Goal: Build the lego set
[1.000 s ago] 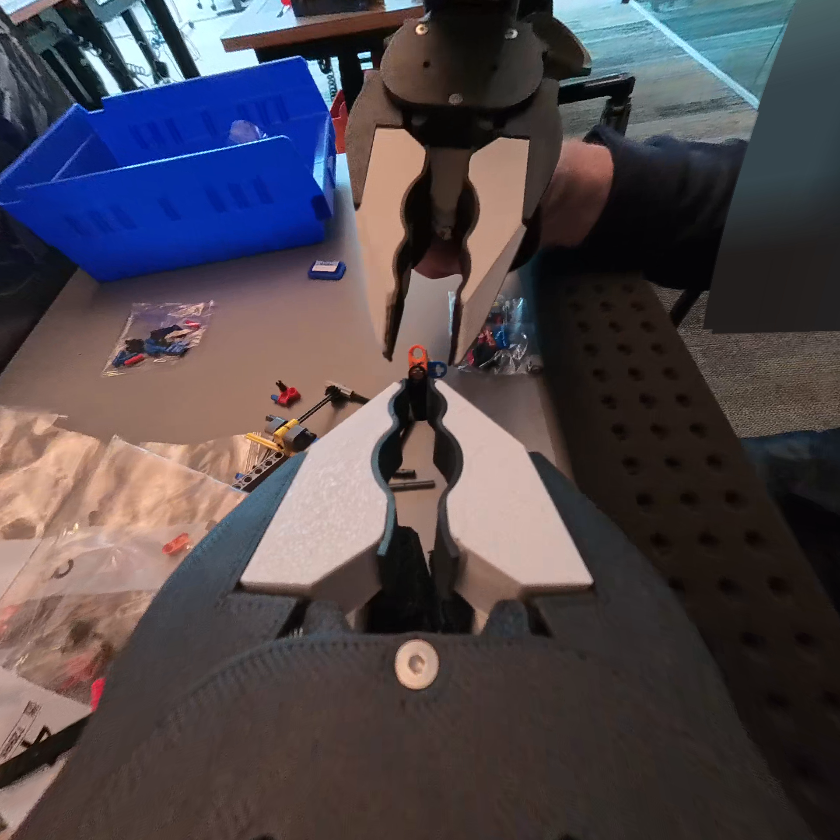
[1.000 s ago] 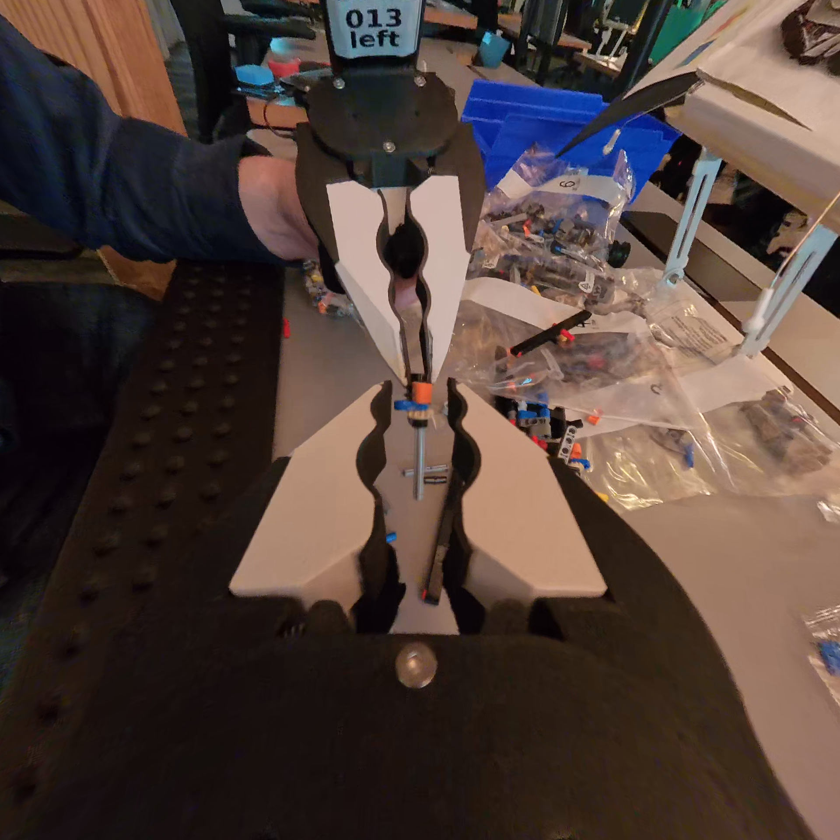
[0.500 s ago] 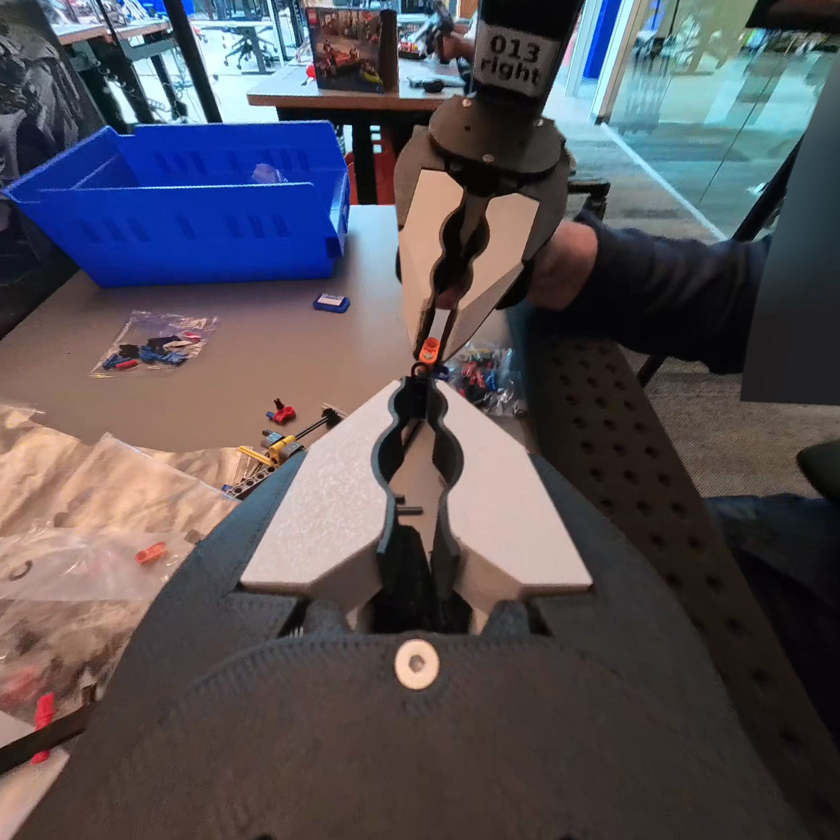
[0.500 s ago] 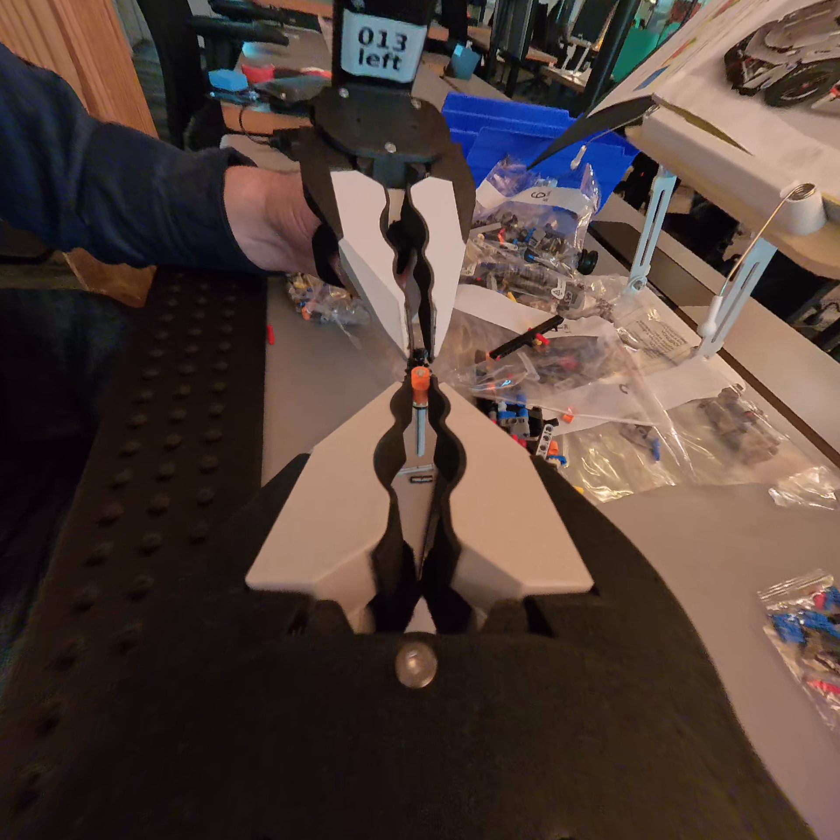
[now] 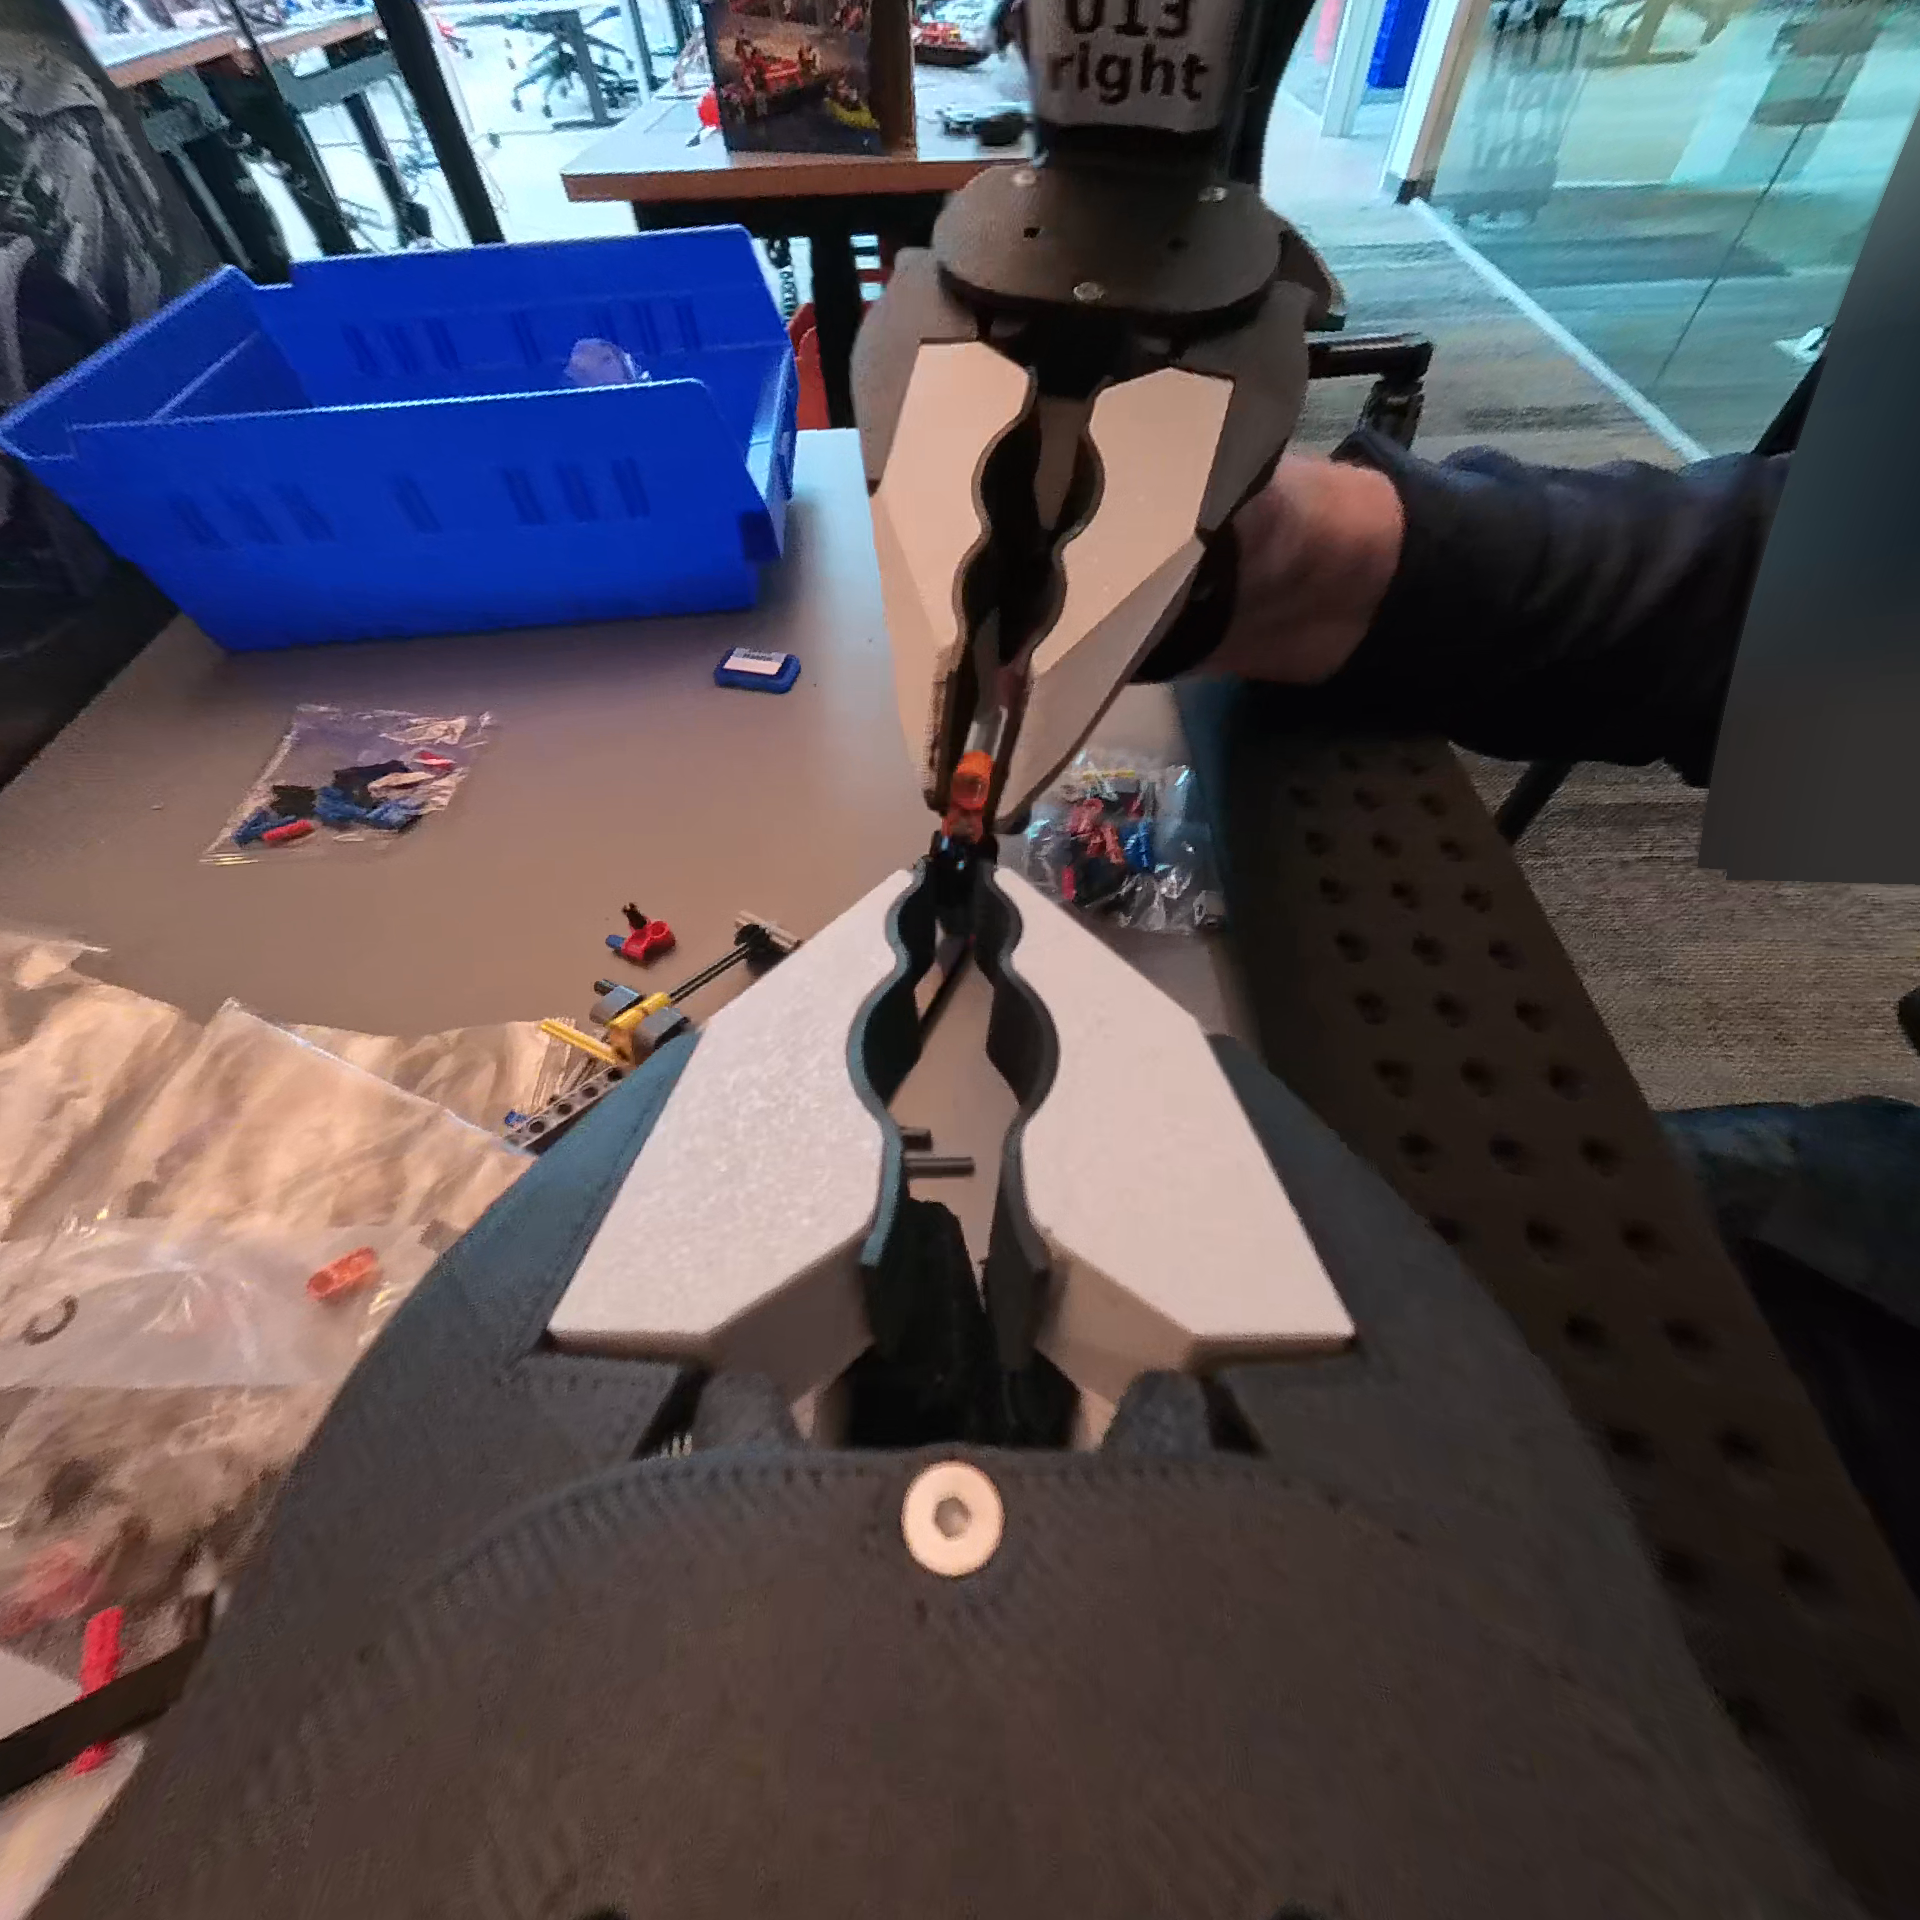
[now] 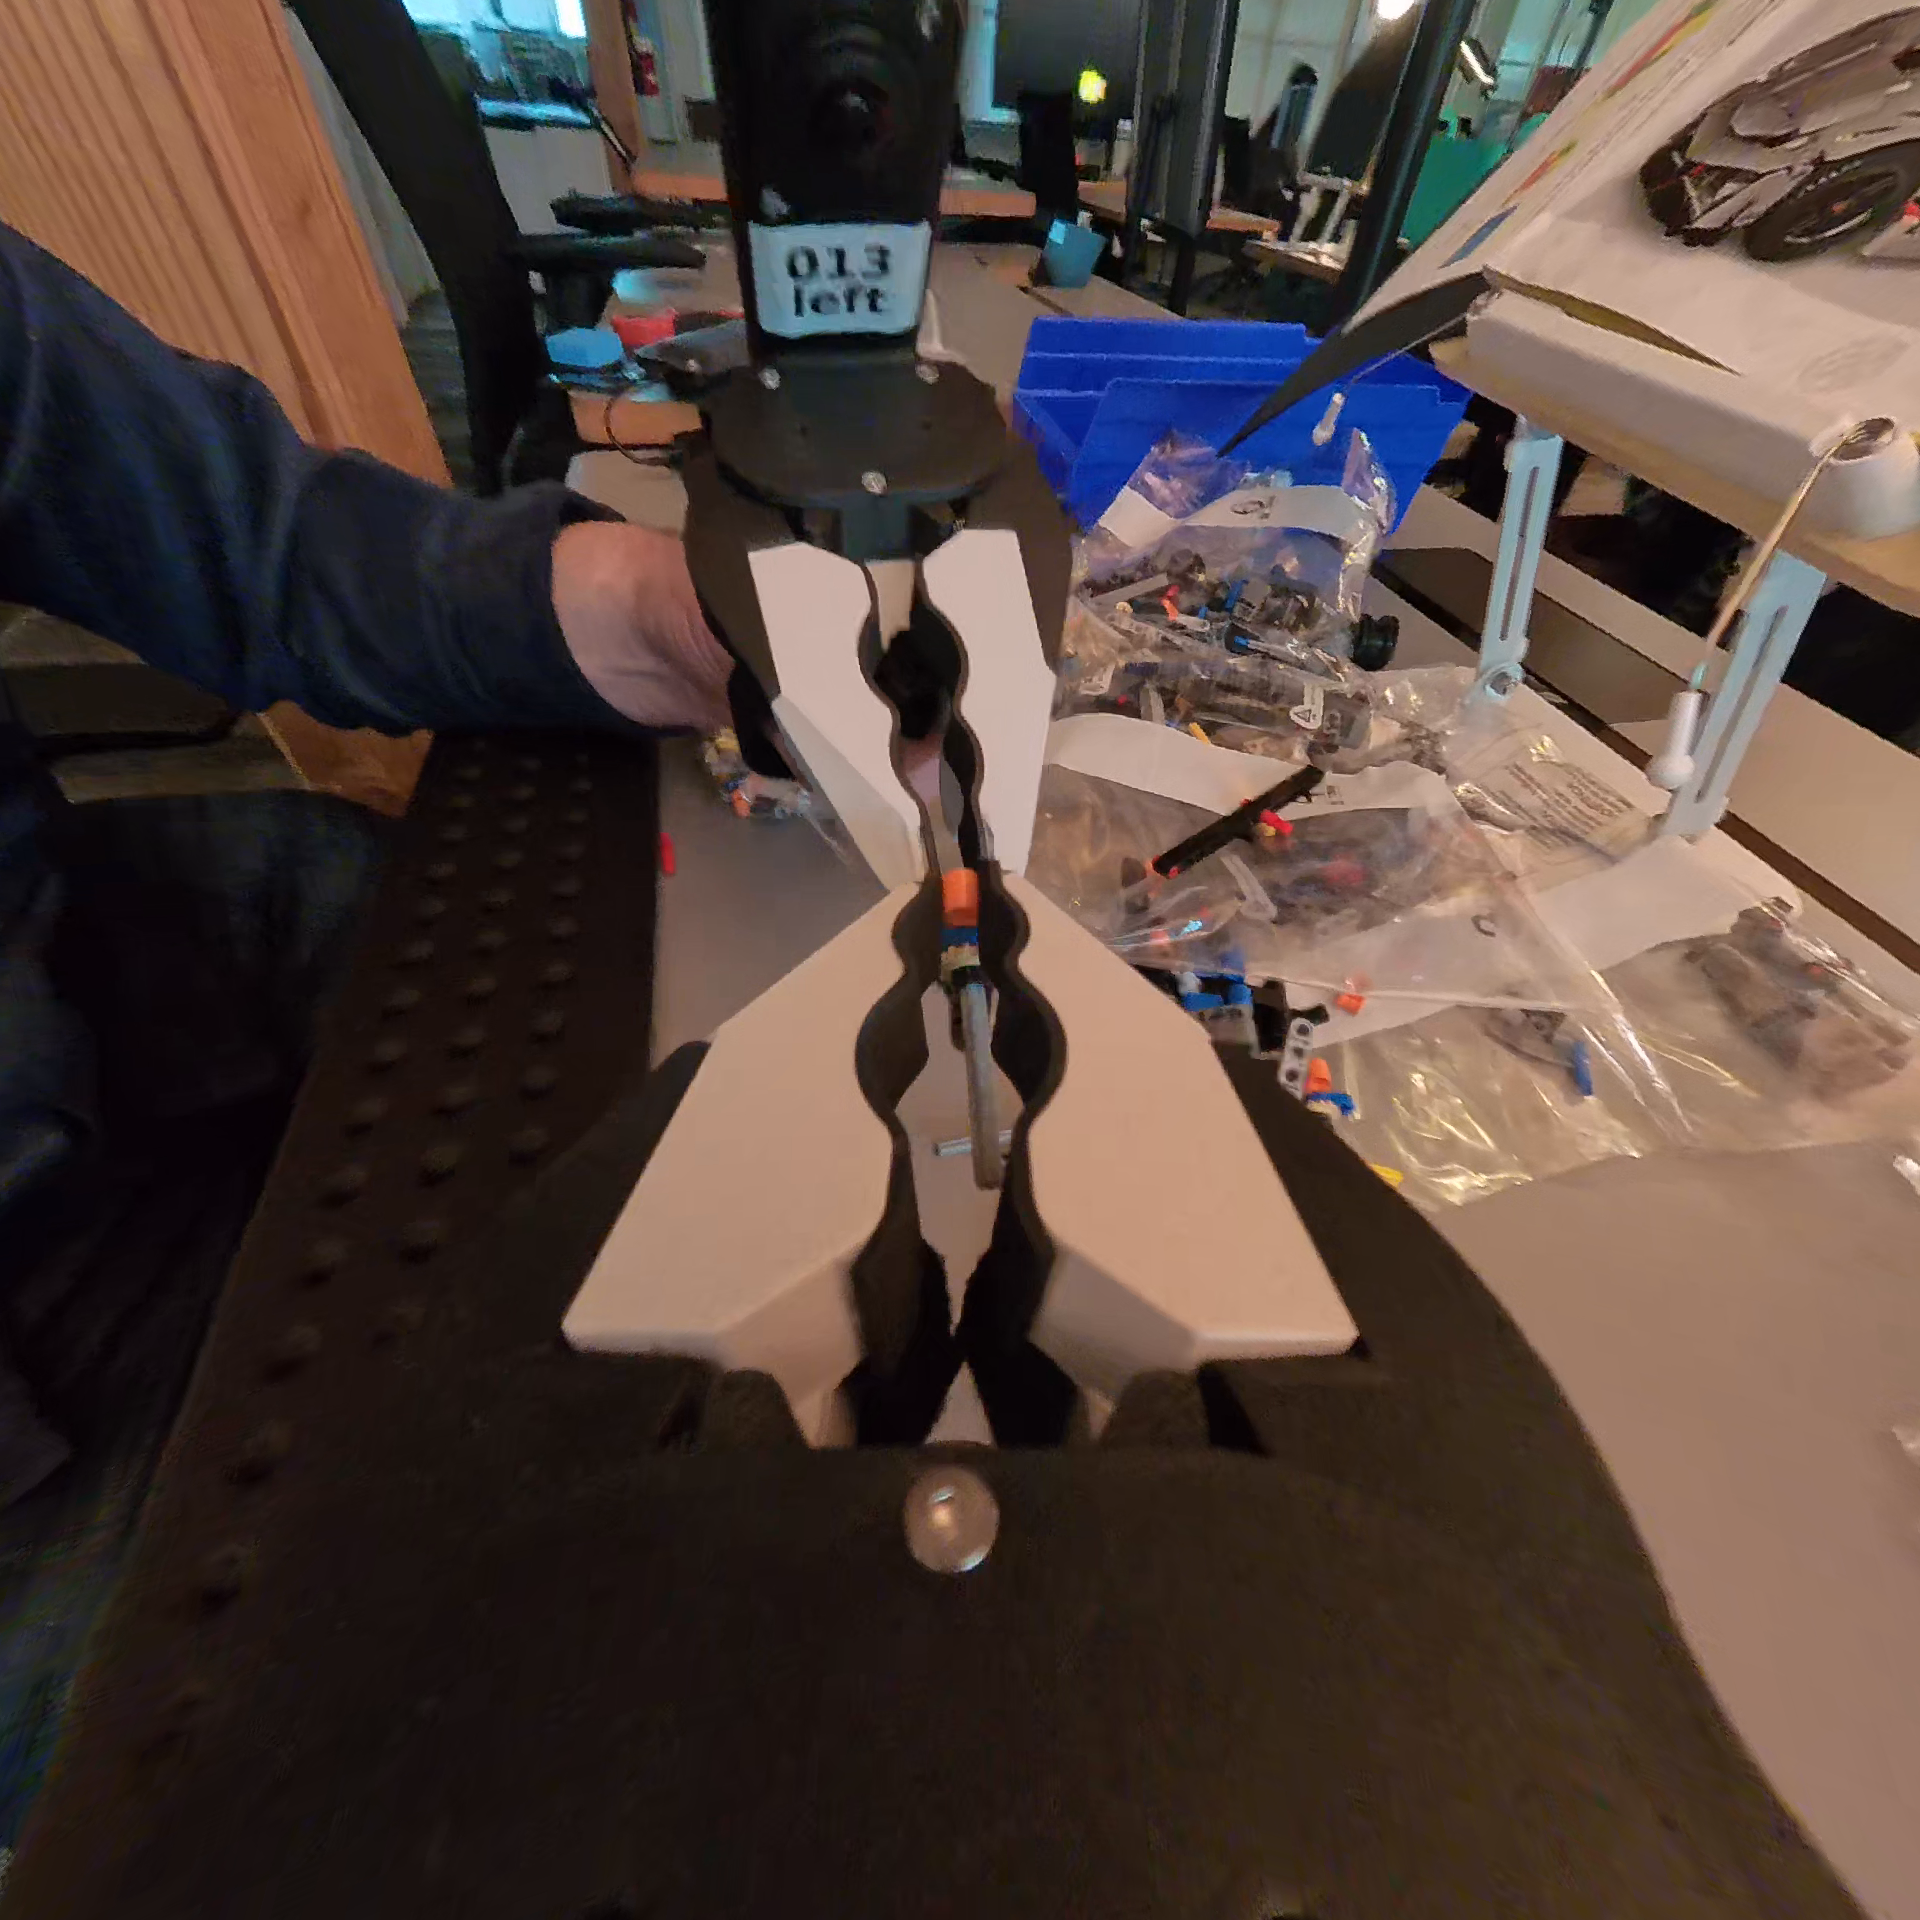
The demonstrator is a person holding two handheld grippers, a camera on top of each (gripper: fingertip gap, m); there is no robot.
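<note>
Right wrist view: right gripper (image 6: pixel 958 914) clamps a grey axle (image 6: pixel 979 1081) carrying an orange bush (image 6: pixel 959 896), tip to tip with the left gripper (image 6: pixel 951 857), clenched on a black piece above the grey table (image 6: pixel 1662 1299).

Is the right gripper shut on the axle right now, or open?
Shut on it. In the right wrist view the right gripper has its fingertips pinched on the grey axle near its orange bush; only the wavy gaps behind stay open.
</note>
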